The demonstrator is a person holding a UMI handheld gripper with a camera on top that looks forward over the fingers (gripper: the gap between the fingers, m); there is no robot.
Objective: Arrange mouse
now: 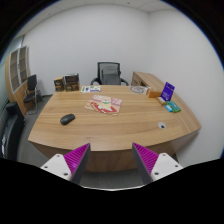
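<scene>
The gripper (112, 160) hangs at the bottom centre of the frame, short of the near edge of a wide wooden surface (115, 128). Its jaws stand wide apart with nothing between them; the two magenta pads (76, 157) face each other across an open gap.

The mouse (67, 118), small and dark, lies on the left part of the surface, well beyond the left finger and apart from everything else. Nothing stands between it and the jaws except bare wood.

Around the centre, toward the top of the surface, lies a spread of papers or magazines (104, 103) with pinkish print; what is printed cannot be read. In the upper left, two small upright items (66, 84) stand near the far edge, too small to identify. On the right side there is a purple upright card or box (167, 91), with a teal object (172, 106) just below it and a small light item (138, 90) to its left. A tiny dark speck (163, 126) sits near the right front edge.

Behind the surface, at top centre, stands a black office chair (109, 74). Another dark chair (30, 88) is at the left, near a wooden shelf unit (18, 68). At the far left, a dark shape (8, 130) is cut off by the border and cannot be made out.
</scene>
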